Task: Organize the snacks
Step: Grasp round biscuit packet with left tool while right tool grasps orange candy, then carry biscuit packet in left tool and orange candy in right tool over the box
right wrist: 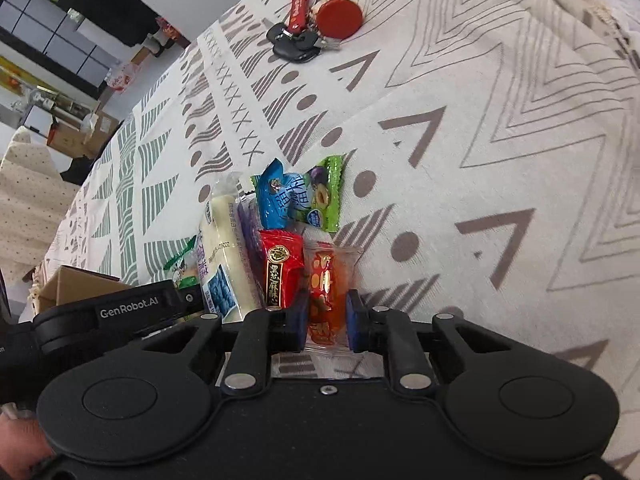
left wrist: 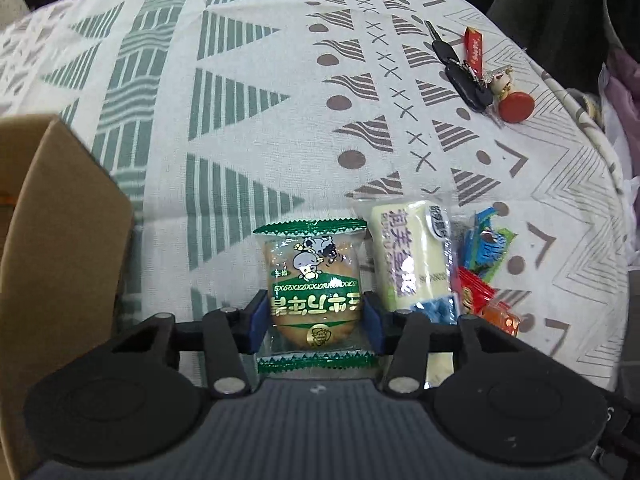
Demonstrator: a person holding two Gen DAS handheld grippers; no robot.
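Note:
In the left wrist view a clear packet with green ends holding a round bun [left wrist: 314, 280] lies on the patterned tablecloth. My left gripper [left wrist: 316, 322] is shut on it, blue pads pressed to both sides. In the right wrist view my right gripper [right wrist: 326, 320] is shut on a small orange-red snack packet [right wrist: 326, 284]. Beside that lie a red packet [right wrist: 280, 272], a long white packet [right wrist: 224, 248], a blue packet [right wrist: 276, 196] and a green plum packet [right wrist: 326, 196]. The white packet [left wrist: 412, 256] also lies just right of the bun.
An open cardboard box [left wrist: 60, 220] stands at the left, close to the left gripper; its corner [right wrist: 76, 284] shows in the right wrist view. A bunch of keys with red tags [left wrist: 468, 76] [right wrist: 304, 40] lies further back. The table's edge [left wrist: 612, 184] curves down the right.

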